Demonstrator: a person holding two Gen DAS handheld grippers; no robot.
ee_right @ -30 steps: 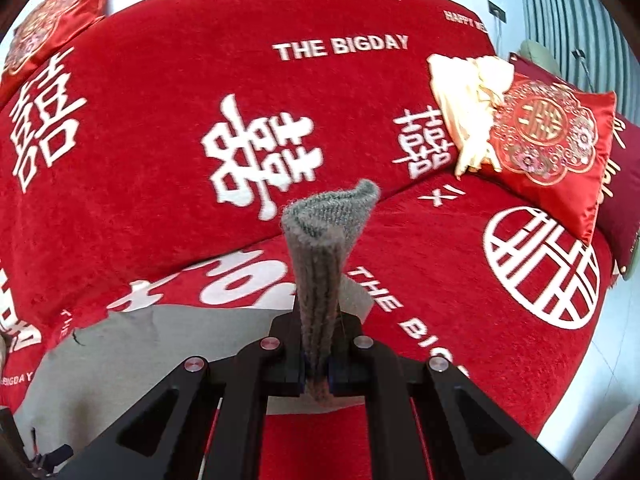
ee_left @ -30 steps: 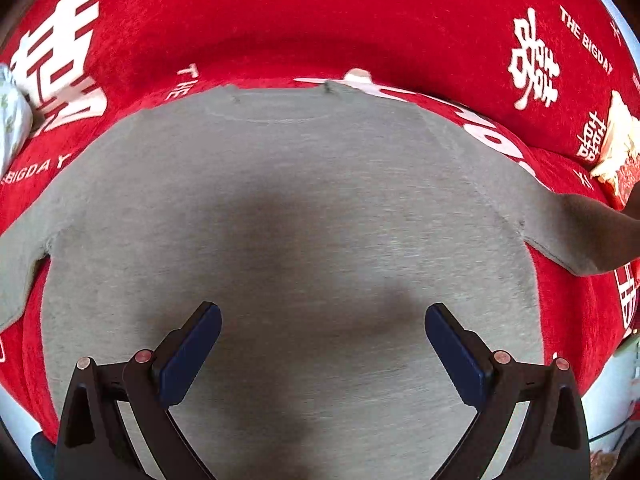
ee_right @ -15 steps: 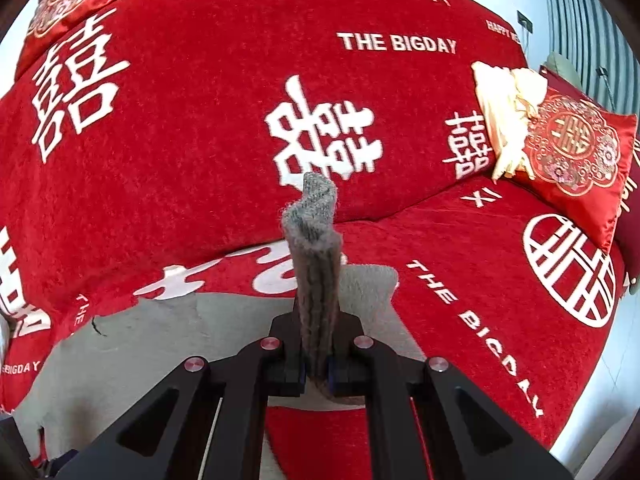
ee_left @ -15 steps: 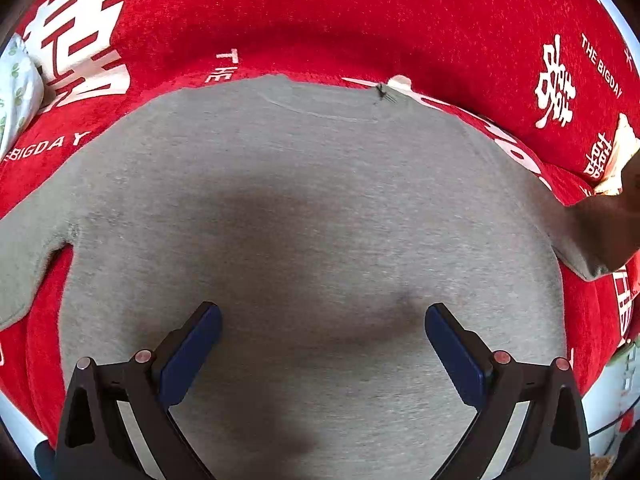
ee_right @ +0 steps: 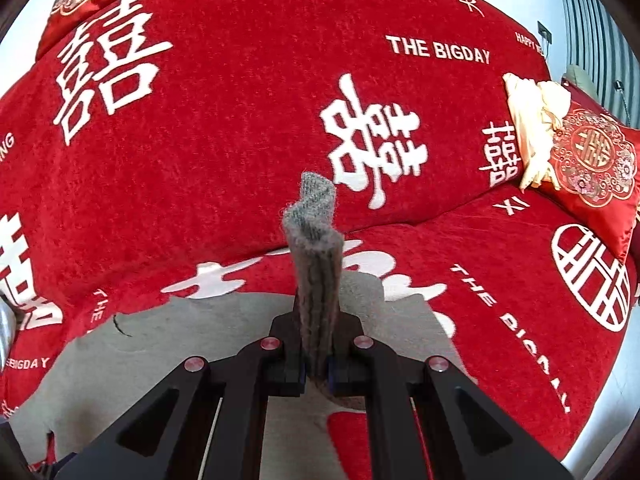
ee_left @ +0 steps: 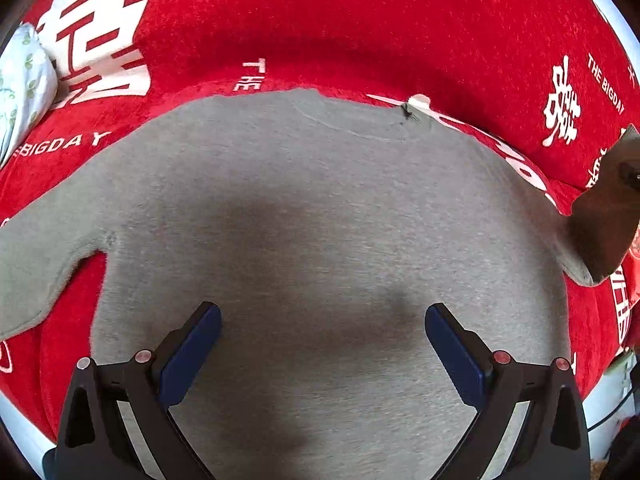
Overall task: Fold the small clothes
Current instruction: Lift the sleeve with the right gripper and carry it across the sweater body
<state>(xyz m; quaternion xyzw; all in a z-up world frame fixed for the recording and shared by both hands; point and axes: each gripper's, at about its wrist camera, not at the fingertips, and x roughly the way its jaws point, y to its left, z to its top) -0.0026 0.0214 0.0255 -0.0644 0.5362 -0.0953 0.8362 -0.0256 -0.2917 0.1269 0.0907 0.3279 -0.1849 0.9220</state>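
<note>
the grey sweater [ee_left: 320, 240] is lying flat on the red bedspread [ee_left: 360, 20], and the right tongs [ee_right: 316, 368] are pinching its right sleeve cuff [ee_right: 314, 240], which is now lifting higher off the bed than a second ago and starting to swing in toward the body. the left tongs [ee_left: 322, 344] are hovering wide apart over the lower middle of the sweater, holding nothing. that lift likely means the first sleeve fold across the chest is beginning, with the left sleeve [ee_left: 36, 264] still spread out.
</note>
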